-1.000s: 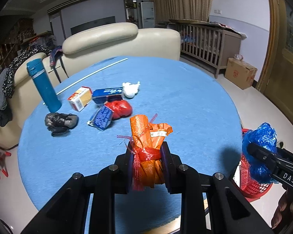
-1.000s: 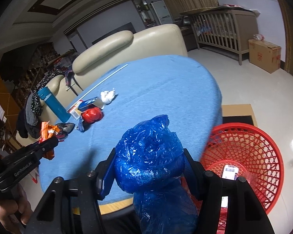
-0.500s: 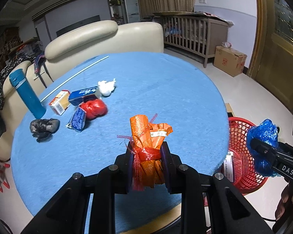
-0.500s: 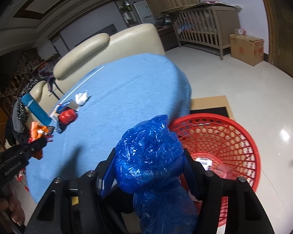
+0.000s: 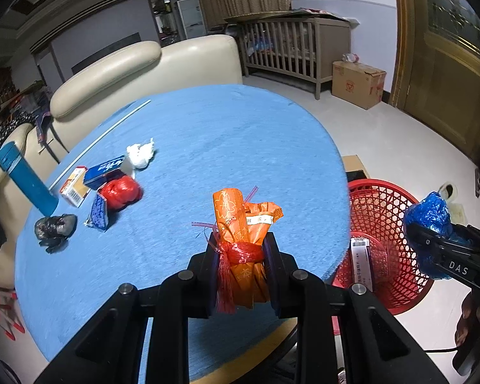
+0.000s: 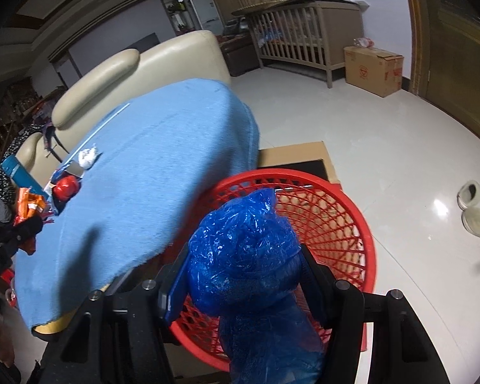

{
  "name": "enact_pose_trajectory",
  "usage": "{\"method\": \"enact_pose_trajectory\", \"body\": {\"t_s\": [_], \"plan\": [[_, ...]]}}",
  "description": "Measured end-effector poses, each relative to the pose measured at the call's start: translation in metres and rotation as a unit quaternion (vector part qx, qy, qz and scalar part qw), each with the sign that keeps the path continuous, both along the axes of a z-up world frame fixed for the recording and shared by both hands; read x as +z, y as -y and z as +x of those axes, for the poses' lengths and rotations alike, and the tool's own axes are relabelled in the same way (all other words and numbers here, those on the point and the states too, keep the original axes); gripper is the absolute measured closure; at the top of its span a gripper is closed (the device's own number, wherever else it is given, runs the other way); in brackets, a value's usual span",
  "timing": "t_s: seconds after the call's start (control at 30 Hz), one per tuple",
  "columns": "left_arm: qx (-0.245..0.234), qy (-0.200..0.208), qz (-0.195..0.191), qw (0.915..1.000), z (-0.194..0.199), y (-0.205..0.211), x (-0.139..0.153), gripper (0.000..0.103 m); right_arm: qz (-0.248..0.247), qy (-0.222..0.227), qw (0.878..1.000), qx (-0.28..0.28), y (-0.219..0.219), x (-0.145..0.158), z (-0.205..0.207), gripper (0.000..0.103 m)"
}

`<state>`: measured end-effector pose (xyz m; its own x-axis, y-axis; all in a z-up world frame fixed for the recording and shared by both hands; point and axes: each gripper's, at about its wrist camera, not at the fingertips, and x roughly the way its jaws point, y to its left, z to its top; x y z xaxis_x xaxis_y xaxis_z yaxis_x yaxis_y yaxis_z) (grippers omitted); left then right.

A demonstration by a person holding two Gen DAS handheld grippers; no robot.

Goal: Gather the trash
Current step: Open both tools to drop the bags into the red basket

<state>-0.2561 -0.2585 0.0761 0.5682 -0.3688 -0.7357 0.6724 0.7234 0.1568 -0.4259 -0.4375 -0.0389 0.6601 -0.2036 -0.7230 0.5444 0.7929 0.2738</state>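
Note:
My left gripper is shut on an orange wrapper bundle tied with red string, held above the near right part of the round blue table. My right gripper is shut on a crumpled blue plastic bag, held over the near rim of the red mesh basket on the floor beside the table. In the left wrist view the basket holds a small carton, and the right gripper with the blue bag hangs at its right rim.
On the table's left lie a red wad, a white tissue, a blue packet, a small orange box, a black bag and a teal bottle. A cream sofa, a wooden crib and a cardboard box stand beyond.
Both grippers have moved to the right with their loads. The blue bag now hangs over the red basket, and the basket shows more fully in the left wrist view.

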Motion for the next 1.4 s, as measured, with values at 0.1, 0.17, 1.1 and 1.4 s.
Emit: {"method": "enact_pose_trajectory", "body": {"t_s": [0.1,0.17,1.1,1.4], "plan": [[-0.008,0.002,0.005,1.0,-0.003,0.009,-0.001,0.076,0.0,-0.009,1.0,-0.006,0.006,-0.005,-0.004,0.038],[-0.014,0.005,0.009,0.9998,-0.006,0.017,-0.002,0.076,0.001,-0.016,1.0,-0.01,0.01,-0.008,-0.006,0.038],[-0.085,0.007,0.048,0.9952,-0.036,0.094,-0.02,0.076,0.042,-0.066,0.996,-0.03,0.042,-0.043,-0.014,0.031],[-0.109,-0.009,0.054,0.9925,-0.045,0.114,-0.029,0.076,0.06,-0.002,0.995,-0.082,0.065,-0.024,-0.043,0.028]]}}
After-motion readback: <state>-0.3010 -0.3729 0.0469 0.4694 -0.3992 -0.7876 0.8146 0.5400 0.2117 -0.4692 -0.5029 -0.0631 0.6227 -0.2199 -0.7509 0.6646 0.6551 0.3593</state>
